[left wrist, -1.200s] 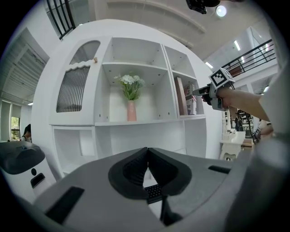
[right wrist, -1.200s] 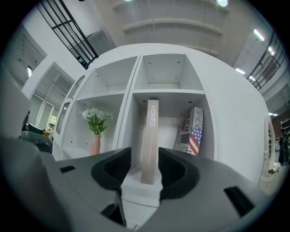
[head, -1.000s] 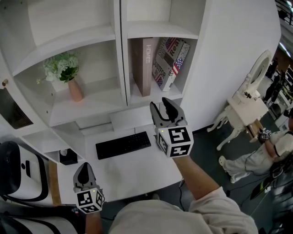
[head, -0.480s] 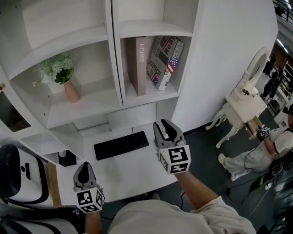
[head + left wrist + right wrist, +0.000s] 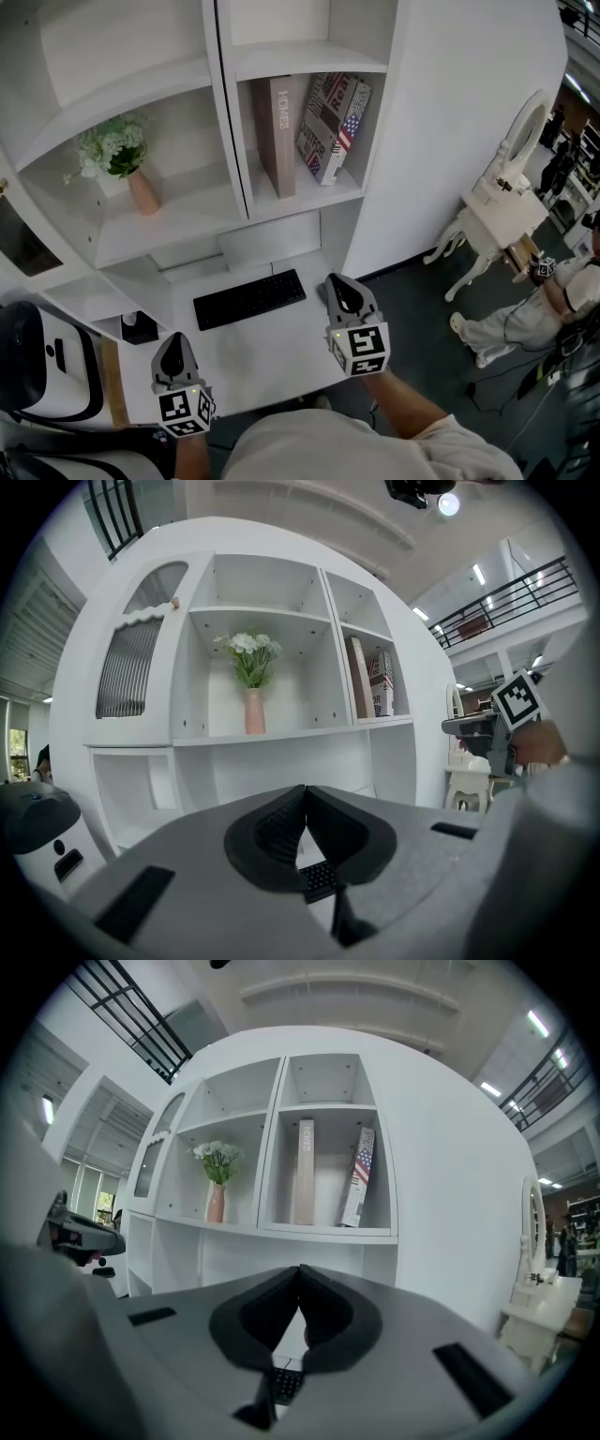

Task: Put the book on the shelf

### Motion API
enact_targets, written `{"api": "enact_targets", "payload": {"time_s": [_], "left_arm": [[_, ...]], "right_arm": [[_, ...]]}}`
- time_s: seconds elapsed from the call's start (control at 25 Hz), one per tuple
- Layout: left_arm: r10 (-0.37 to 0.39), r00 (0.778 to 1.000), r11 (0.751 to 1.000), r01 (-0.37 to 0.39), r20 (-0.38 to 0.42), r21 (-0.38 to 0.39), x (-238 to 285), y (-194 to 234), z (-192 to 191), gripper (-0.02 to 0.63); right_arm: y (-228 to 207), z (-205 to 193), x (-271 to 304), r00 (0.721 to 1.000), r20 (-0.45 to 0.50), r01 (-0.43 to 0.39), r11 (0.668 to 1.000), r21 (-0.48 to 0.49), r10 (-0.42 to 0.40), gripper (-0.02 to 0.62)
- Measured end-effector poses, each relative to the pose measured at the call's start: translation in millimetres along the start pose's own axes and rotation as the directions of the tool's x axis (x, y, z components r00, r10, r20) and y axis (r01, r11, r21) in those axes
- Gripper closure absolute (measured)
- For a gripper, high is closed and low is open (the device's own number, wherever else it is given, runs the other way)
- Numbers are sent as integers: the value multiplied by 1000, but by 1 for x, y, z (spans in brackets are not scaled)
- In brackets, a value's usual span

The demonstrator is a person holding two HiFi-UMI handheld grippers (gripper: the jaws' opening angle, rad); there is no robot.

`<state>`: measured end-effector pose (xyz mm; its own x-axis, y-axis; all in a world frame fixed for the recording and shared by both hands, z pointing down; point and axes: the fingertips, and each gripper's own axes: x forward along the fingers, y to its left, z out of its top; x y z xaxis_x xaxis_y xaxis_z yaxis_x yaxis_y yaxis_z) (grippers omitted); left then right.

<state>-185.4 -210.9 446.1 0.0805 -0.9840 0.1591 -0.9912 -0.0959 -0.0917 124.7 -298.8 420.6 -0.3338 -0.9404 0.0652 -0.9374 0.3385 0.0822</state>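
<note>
Seated person [image 5: 574,292] cut off by right edge.

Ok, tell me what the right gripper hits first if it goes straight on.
Most likely the white shelf unit, near the ledge below the two books. The right gripper is shut and empty; the keyboard lies off that line.

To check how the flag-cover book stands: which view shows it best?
Head view: the flag-cover book shows its printed cover and tilt. The right gripper view shows its narrow edge; the left gripper view shows it small, far away.
</note>
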Motion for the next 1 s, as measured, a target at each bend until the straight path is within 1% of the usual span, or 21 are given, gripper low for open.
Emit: {"api": "enact_targets", "payload": {"time_s": [0.32, 1.0], "left_arm": [[-7, 1000, 1000, 7, -5, 8, 4, -3, 0, 601], [-10, 1000, 1000, 10, -2, 16, 9, -2, 3, 601]], "right_arm": [[1, -16, -7, 1000, -18, -3, 1000, 15, 4, 592], [3, -12, -1, 1000, 0, -18, 1000, 25, 18, 592]]}}
